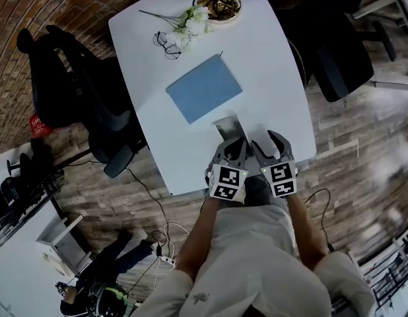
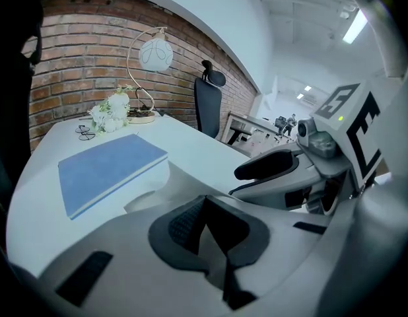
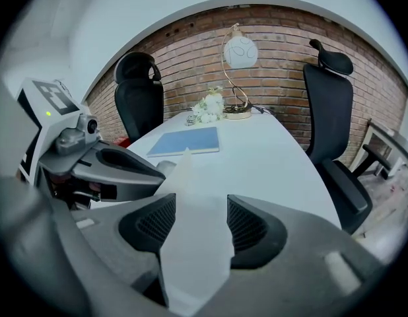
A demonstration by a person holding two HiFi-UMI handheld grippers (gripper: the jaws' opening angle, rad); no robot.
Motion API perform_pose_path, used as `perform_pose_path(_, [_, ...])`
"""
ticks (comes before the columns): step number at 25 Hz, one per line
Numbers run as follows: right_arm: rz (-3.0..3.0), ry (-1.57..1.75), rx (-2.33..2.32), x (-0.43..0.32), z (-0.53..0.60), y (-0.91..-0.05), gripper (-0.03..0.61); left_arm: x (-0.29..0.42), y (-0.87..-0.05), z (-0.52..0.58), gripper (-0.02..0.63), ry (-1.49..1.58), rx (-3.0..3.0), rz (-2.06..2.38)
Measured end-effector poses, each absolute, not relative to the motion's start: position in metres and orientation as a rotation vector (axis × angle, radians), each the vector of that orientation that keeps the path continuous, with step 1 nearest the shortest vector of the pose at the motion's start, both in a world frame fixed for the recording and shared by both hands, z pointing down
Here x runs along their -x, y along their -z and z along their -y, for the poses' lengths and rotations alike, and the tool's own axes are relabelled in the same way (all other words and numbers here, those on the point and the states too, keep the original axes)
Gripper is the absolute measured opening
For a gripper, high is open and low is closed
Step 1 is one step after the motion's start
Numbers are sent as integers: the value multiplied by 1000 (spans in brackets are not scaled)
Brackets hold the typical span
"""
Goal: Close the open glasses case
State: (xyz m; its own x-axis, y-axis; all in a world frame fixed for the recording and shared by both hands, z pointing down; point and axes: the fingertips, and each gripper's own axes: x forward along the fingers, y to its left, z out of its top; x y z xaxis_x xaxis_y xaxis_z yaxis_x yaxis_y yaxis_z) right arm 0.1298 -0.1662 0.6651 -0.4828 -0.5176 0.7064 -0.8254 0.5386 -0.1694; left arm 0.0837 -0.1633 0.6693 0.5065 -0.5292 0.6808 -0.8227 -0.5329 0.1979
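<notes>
Head view: the glasses case (image 1: 229,127) lies at the near edge of the white table (image 1: 283,78), its long axis running away from the person toward a blue notebook (image 1: 204,88). The left gripper (image 1: 234,145) and right gripper (image 1: 273,140) sit side by side just behind it. Flowers (image 1: 191,25), spectacles (image 1: 166,43) and a lamp base (image 1: 218,5) stand at the far end.

Left gripper view: the jaws are drawn into a narrow V with nothing between them.

Right gripper view: the jaws press on the pale case's sides, its pointed end aimed at the notebook.
</notes>
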Motion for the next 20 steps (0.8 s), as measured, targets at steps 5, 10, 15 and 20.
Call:
perform_pose_path(5, [2179,-666,-1076,-127,162,-667,245,-84,-670,159,3,-779,-2255,1093])
perform_pose_path(10, [2179,-656,-1077,-126,163,-667,245,-84,-669,157,3,-772,-2255,1093])
perform_pose_path(15, [2181,-648,-1081,-123,161,-665,235,-82,-669,153,3,-761,-2255,1094])
perform_pose_path(20, [2182,-647,-1083,-120,159,-664,233,-81,-670,150,3,-759,-2251,1091])
